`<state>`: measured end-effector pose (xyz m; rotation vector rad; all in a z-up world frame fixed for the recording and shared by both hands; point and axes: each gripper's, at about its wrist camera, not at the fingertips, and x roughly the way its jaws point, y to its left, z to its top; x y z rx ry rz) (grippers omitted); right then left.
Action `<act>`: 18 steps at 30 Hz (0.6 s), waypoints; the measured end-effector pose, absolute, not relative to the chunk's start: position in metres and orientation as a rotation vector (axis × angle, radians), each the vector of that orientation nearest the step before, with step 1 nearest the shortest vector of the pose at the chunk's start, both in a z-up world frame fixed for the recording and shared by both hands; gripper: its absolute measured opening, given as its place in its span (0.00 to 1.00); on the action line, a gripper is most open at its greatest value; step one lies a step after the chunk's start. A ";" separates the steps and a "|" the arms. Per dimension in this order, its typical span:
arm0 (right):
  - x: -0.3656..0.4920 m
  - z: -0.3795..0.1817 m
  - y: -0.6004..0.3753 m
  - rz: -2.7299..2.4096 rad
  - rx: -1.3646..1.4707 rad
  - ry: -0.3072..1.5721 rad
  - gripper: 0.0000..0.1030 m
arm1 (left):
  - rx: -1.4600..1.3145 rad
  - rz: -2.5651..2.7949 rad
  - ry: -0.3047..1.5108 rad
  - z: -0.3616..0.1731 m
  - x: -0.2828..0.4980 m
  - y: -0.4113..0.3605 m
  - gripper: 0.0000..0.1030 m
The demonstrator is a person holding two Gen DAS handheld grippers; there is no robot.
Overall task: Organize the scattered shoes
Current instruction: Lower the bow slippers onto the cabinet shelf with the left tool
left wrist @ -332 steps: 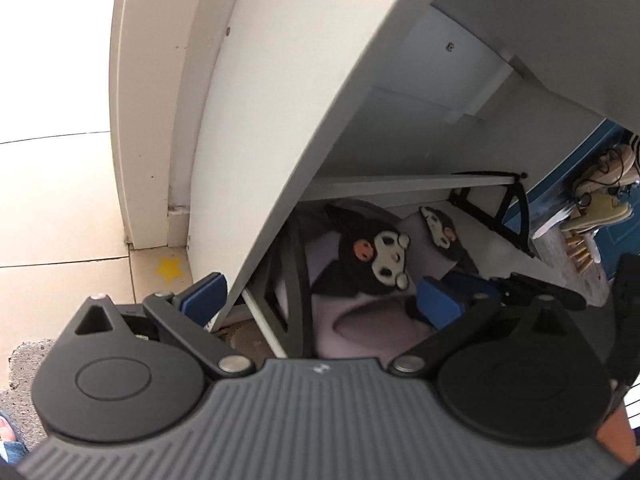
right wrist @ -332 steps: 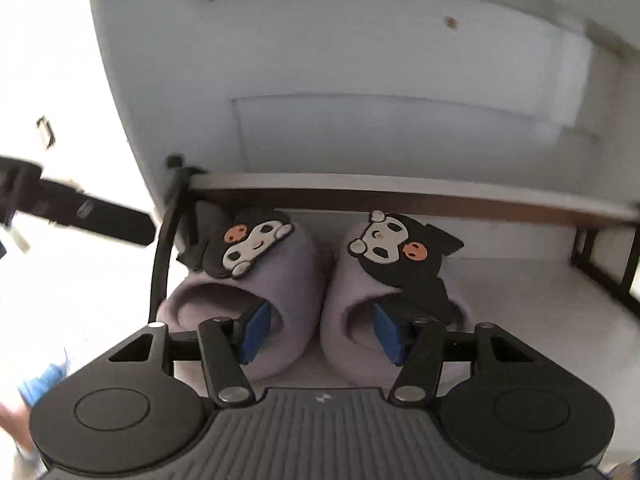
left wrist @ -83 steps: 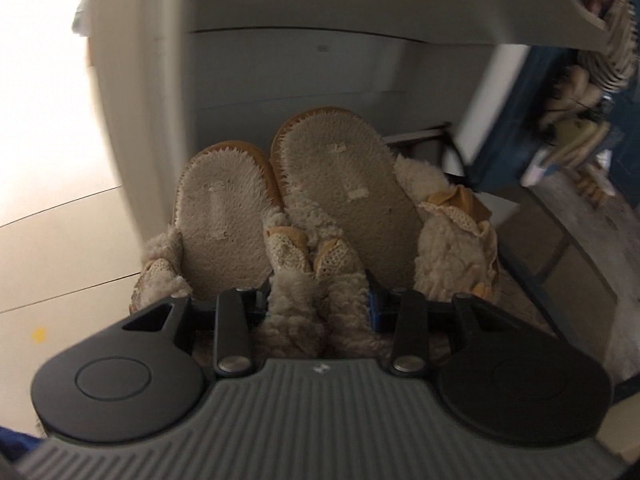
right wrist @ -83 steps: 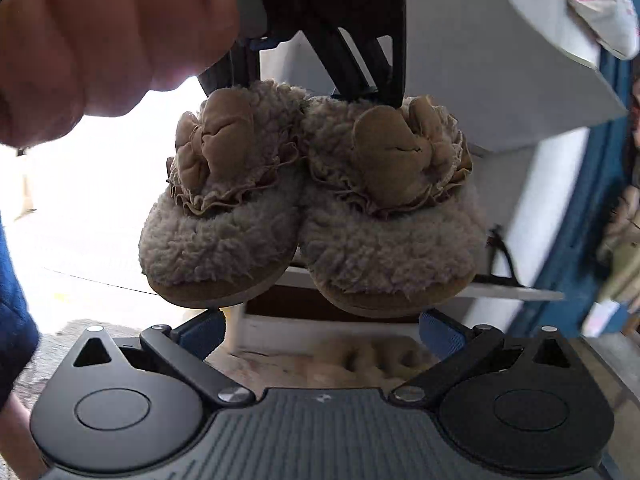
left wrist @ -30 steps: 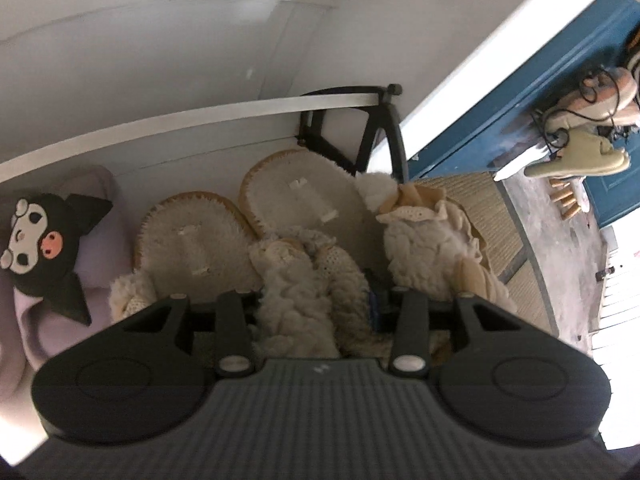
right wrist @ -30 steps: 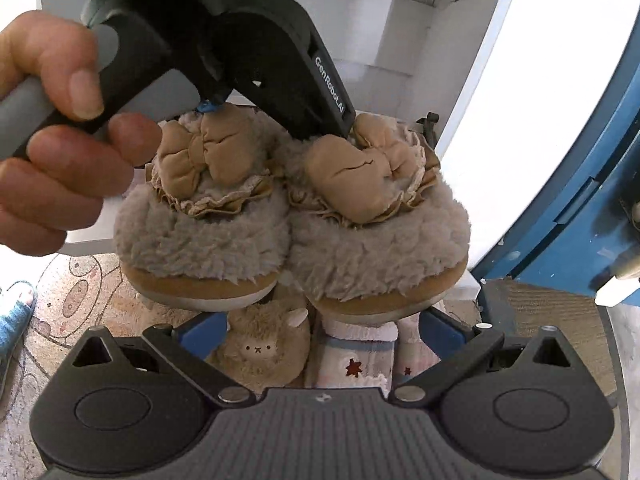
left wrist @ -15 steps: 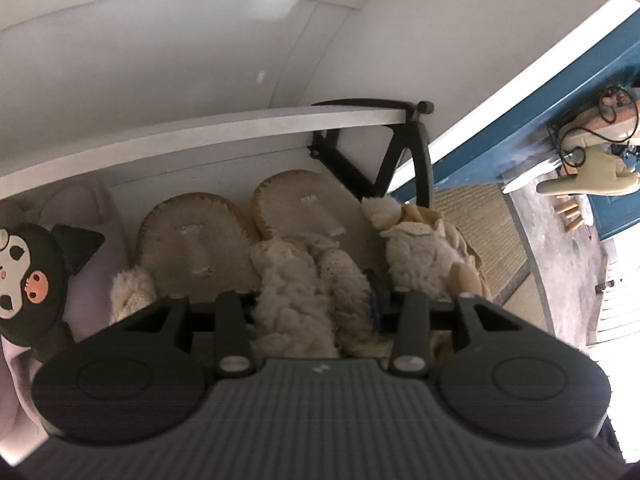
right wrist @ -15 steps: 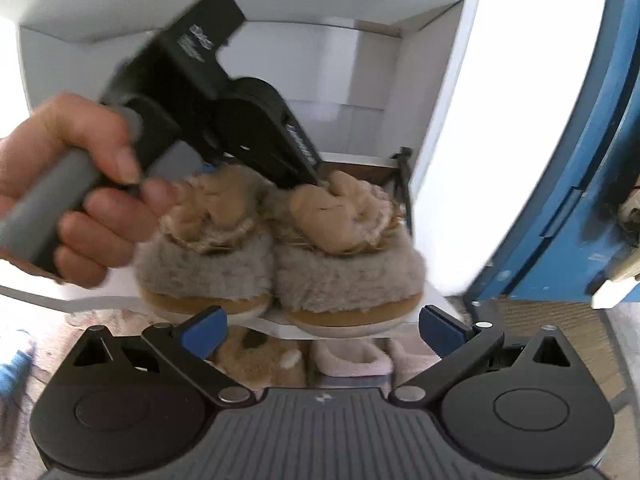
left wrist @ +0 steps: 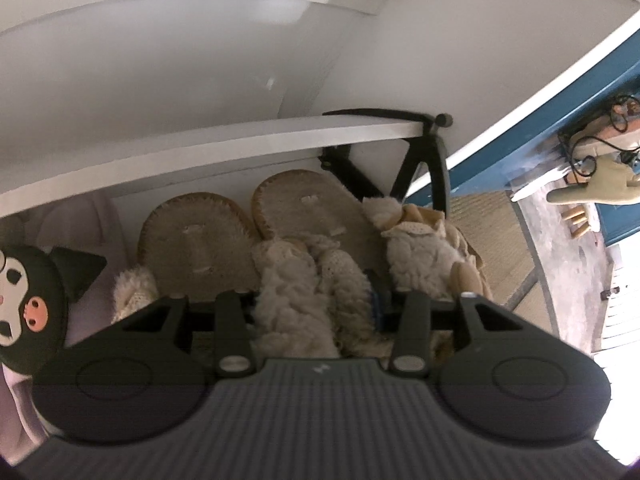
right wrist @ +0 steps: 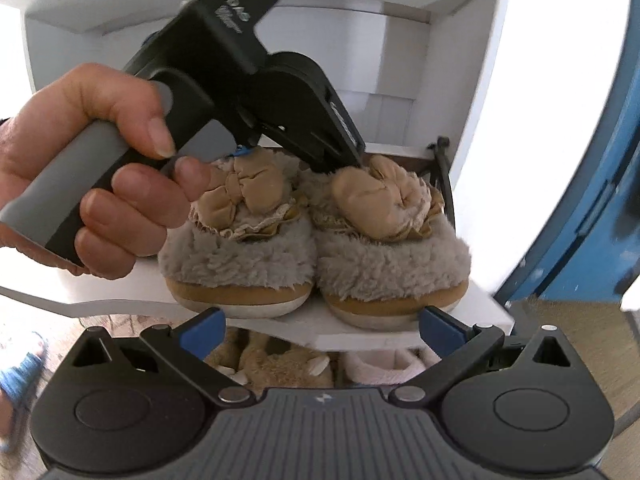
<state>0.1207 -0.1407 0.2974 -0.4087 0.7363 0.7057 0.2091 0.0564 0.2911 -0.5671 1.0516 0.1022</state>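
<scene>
A pair of fluffy beige slippers (right wrist: 312, 248) with tan bows stands side by side on the white shelf board (right wrist: 120, 300), toes toward the right wrist camera. A hand (right wrist: 100, 160) holds my left gripper (right wrist: 298, 160), whose fingers reach down into the slipper openings. In the left wrist view the left gripper (left wrist: 316, 300) is shut on the two fleecy inner walls (left wrist: 304, 288) pinched together, with the woven insoles (left wrist: 196, 240) beyond. My right gripper (right wrist: 322, 330) stands open just in front of the shelf edge, holding nothing.
A purple slipper with a black cartoon face (left wrist: 28, 300) sits on the same shelf to the left. A black bracket (left wrist: 420, 168) closes the shelf's right end. On the shelf below lie more fluffy slippers (right wrist: 280, 364). A blue door (right wrist: 600, 160) stands at the right.
The left gripper has carried the beige pair into the cabinet and down; a second ago the slippers hung in the air, now their soles rest on the shelf board. The right gripper stays open.
</scene>
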 end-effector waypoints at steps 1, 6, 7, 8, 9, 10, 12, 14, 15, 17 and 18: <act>0.122 0.298 -0.138 0.710 -0.427 0.732 1.00 | -0.563 0.106 1.050 0.290 0.211 0.057 0.41; 0.133 0.295 -0.132 0.728 -0.452 0.746 1.00 | -0.558 0.119 1.052 0.283 0.220 0.063 0.42; 0.135 0.295 -0.132 0.732 -0.451 0.748 1.00 | -0.553 0.124 1.054 0.282 0.223 0.063 0.42; 0.137 0.294 -0.132 0.735 -0.450 0.751 1.00 | -0.546 0.130 1.055 0.281 0.225 0.064 0.42; 0.140 0.293 -0.131 0.740 -0.450 0.755 1.00 | -0.542 0.133 1.056 0.280 0.227 0.063 0.42; 0.143 0.293 -0.130 0.743 -0.450 0.759 1.00 | -0.537 0.139 1.057 0.279 0.229 0.064 0.43; 0.147 0.291 -0.128 0.749 -0.455 0.764 1.00 | -0.529 0.150 1.058 0.276 0.234 0.065 0.43; 0.150 0.291 -0.126 0.752 -0.456 0.770 1.00 | -0.524 0.158 1.059 0.274 0.239 0.068 0.44; 0.153 0.289 -0.124 0.755 -0.456 0.774 1.00 | -0.524 0.162 1.059 0.272 0.241 0.070 0.45; 0.160 0.284 -0.119 0.759 -0.452 0.780 1.00 | -0.517 0.169 1.057 0.270 0.245 0.072 0.46; 0.163 0.282 -0.118 0.761 -0.447 0.784 1.00 | -0.510 0.173 1.054 0.269 0.246 0.073 0.47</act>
